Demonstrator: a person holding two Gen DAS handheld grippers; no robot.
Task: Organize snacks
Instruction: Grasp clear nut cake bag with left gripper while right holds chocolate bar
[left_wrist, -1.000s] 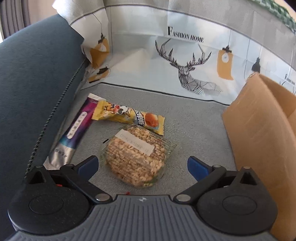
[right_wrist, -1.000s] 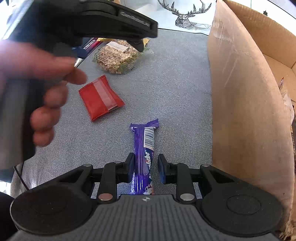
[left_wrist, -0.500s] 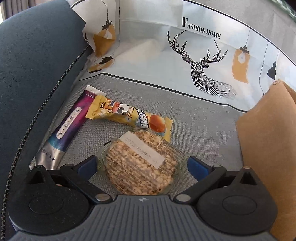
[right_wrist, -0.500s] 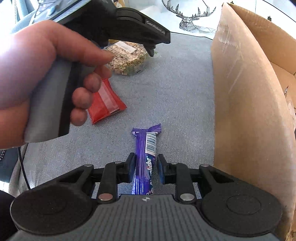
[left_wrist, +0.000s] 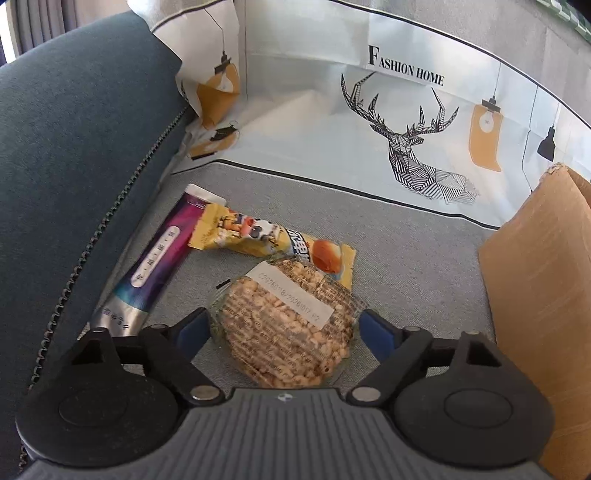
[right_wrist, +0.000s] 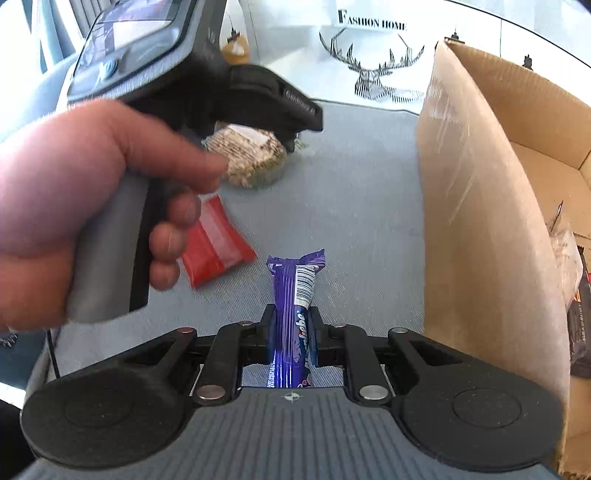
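My left gripper (left_wrist: 284, 328) is open, its blue pads either side of a round puffed-grain cake in clear wrap (left_wrist: 288, 325) on the grey cushion; whether the pads touch it is unclear. The cake also shows in the right wrist view (right_wrist: 251, 158), under the left gripper's body. My right gripper (right_wrist: 291, 321) is shut on a purple chocolate bar (right_wrist: 295, 295), held just above the cushion. A red packet (right_wrist: 218, 247) lies left of the bar. A yellow snack bar (left_wrist: 273, 240) and a purple-silver stick pack (left_wrist: 155, 262) lie beyond the cake.
A cardboard box stands on the right (right_wrist: 476, 206), also in the left wrist view (left_wrist: 543, 280), with some packets inside (right_wrist: 576, 295). A dark blue sofa arm (left_wrist: 74, 166) is on the left. A deer-print cloth (left_wrist: 406, 140) hangs behind.
My left gripper has moved forward so the grain cake now sits between its pads, and the pads have come closer together. My right gripper has closed on the purple bar.
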